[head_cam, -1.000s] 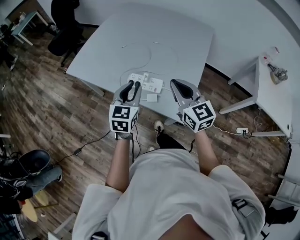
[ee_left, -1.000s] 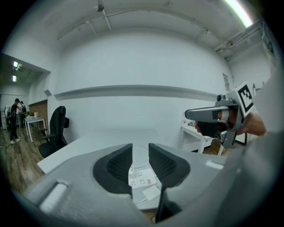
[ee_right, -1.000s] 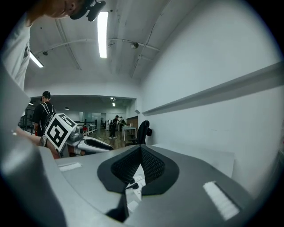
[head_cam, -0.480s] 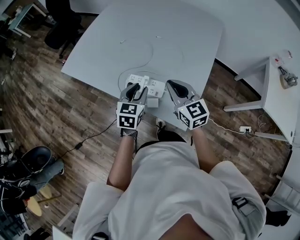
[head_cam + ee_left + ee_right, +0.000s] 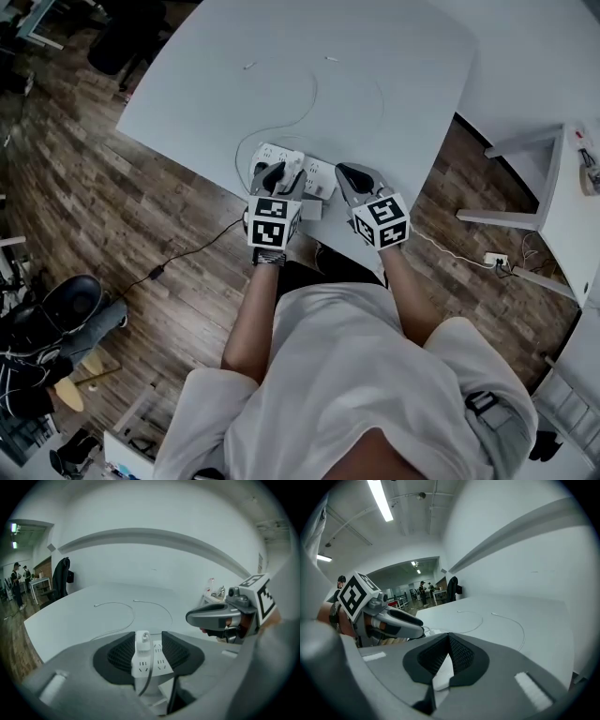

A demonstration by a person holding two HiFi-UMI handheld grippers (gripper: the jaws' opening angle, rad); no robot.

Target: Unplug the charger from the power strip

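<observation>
Opening, empty left gripper (image 5: 148, 635) jaws are aimed at the light, stiff charger (image 5: 142, 642), best pinched by its sides; right gripper (image 5: 449, 635) jaws are pressed together.

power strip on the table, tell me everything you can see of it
The power strip is a white plastic-looking bar with rows of sockets, lying flat near the front edge of the table. A white charger with a thin cable is plugged into it. The left gripper, jaws opening, frames it; no contact shows.
</observation>
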